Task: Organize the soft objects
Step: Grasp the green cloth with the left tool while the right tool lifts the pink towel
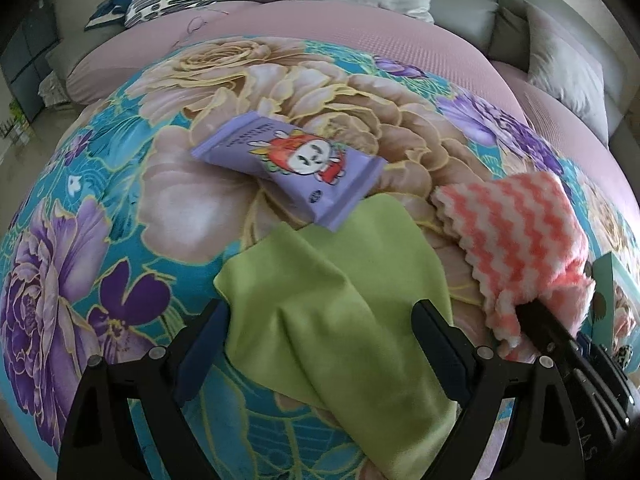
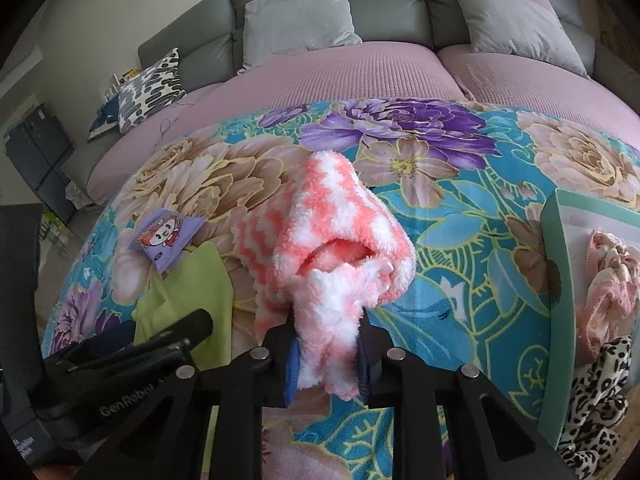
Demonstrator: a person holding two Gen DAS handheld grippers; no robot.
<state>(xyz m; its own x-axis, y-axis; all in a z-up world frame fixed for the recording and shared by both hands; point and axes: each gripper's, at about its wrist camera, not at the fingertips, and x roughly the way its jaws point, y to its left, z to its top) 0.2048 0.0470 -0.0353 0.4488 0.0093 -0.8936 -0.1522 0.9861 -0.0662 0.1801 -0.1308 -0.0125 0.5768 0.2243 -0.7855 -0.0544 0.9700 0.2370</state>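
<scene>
in the left wrist view, your left gripper (image 1: 320,344) stands spread wide above the green cloth (image 1: 336,304), one finger on each side of it, and the pads do not press on it. the green cloth lies flat on the flowered blanket (image 1: 120,184). the purple packet (image 1: 288,164) lies just beyond it, and one corner of the packet rests on the cloth's far edge. to the right, the pink and white cloth (image 1: 516,232) is pinched at its near end by your right gripper (image 1: 536,312).

in the right wrist view, your right gripper (image 2: 326,368) is pinching the pink and white cloth (image 2: 332,232), whose fluffy end is squeezed between the blue pads. the rest of the cloth lies bunched on the blanket in front. a mint green box (image 2: 560,280) at the right holds a pale pink fabric (image 2: 608,280) and a leopard print fabric (image 2: 596,400).
</scene>
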